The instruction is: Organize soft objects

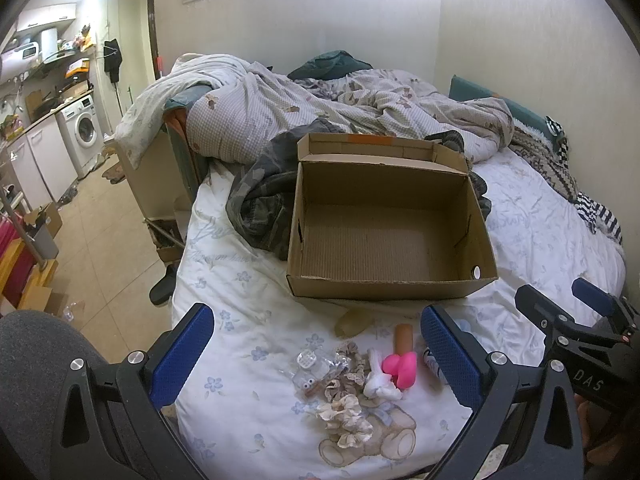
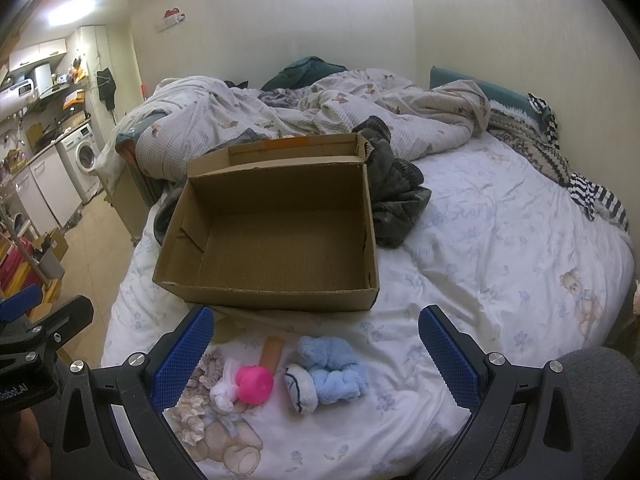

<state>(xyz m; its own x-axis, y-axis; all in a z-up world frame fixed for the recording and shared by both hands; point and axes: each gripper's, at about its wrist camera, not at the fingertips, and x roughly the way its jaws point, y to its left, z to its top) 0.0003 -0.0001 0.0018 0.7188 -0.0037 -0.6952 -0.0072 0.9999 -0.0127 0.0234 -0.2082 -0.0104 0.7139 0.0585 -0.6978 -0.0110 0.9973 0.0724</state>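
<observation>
Both my tools, left (image 1: 316,354) and right (image 2: 316,354), hang open and empty over the bed (image 2: 500,240), soft things heaped before the empty box (image 2: 276,236); the blue towel (image 2: 336,368) lies nearer my right.

We see the blue fleece bundle (image 1: 464,326) mostly hidden behind the left gripper's right finger (image 1: 450,360), while the kitchen shelf clutter (image 1: 72,46) stays too small to identify.
</observation>
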